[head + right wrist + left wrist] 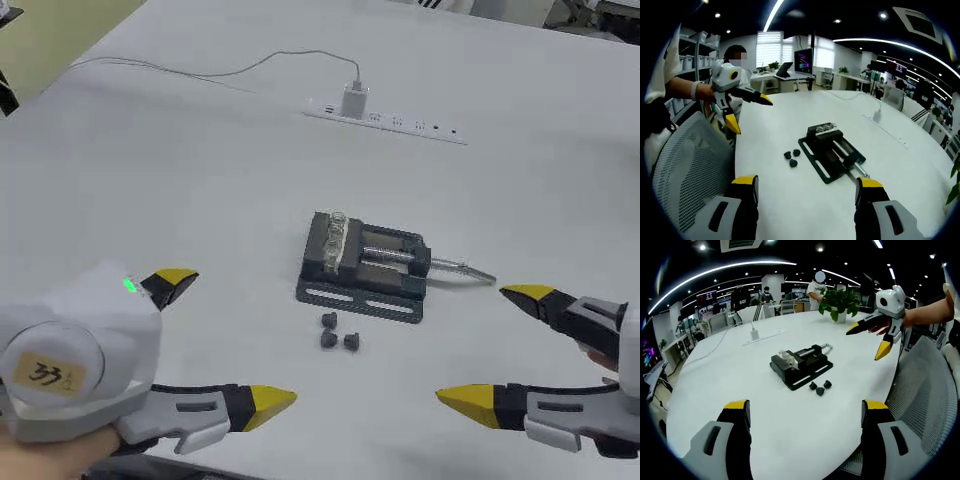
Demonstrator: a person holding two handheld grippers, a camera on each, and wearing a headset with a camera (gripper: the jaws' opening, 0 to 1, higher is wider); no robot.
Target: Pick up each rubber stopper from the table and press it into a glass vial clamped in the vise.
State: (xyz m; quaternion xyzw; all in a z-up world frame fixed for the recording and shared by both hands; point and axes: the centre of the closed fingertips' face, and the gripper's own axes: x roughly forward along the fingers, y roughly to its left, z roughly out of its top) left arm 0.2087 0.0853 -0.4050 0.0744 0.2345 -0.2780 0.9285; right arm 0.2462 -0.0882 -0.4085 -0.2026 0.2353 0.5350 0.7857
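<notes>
While three rubber stoppers lie beside vise, left gripper and right gripper hover over near table edge, jaws wide apart, empty.

The grey, yellow-tipped left hand-held gripper and the matching right hand-held gripper point forward and slightly inward, each with jaws spread wide, gripping nothing.

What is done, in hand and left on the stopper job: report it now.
Done: nothing visible. The clear glass vials sit clamped in the black metal vise, with no stopper visibly seated. In hand: nothing. The left gripper and right gripper are open and empty. Left: all three dark rubber stoppers lie on the white table in front of the vise.
</notes>
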